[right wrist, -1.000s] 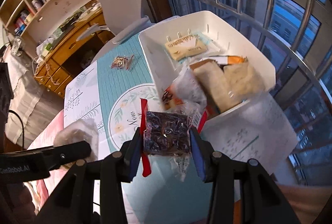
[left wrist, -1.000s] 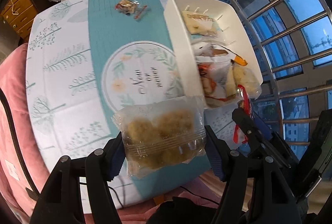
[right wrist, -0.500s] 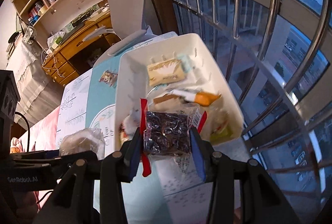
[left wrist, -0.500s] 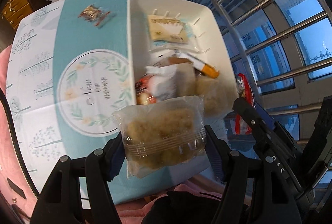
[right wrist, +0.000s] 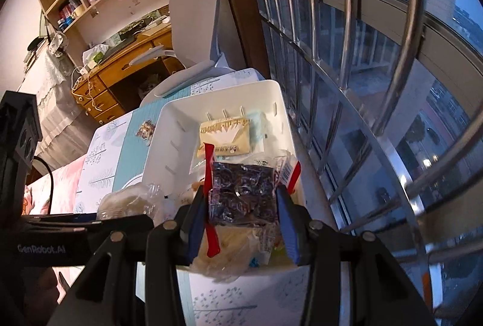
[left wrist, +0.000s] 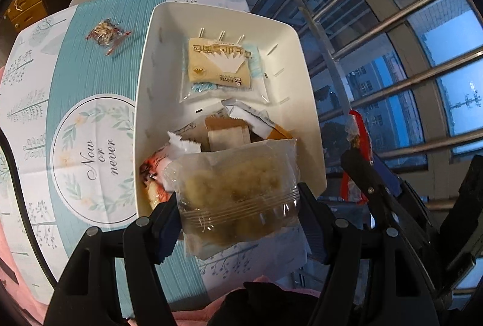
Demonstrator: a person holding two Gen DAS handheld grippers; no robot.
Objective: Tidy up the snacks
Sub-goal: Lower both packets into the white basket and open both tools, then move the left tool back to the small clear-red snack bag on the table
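Low in the left wrist view, the left hand-held gripper point(left wrist: 238, 214) stands spread fairly wide, its blue pads pinching a clear packet of pale yellow pastry point(left wrist: 235, 190) from both sides. That packet hangs over the near end of the white basket point(left wrist: 142, 102), which fills the centre of the frame. Inside the basket lie a cream flat packet point(left wrist: 219, 63) toward the far end and a heap of white, brown and orange wrappers point(left wrist: 229, 130) nearer the middle. At the right edge of this view the right hand-held gripper point(left wrist: 362, 175) shows side on, with a red-edged wrapper in it.

Low centre in the right wrist view, the right hand-held gripper point(right wrist: 243, 205) is closed to a middling width on a dark snack packet with red edges point(right wrist: 243, 193), held over the basket's near right part. The left tool crosses the lower left of that frame.

On the counter point(left wrist: 90, 90), covered by a teal and white cloth, one small wrapped snack point(left wrist: 107, 32) lies loose at the upper left, apart from the basket. A grey chair point(right wrist: 196, 15) stands beyond the counter, and window bars point(right wrist: 347, 24) run along the right.
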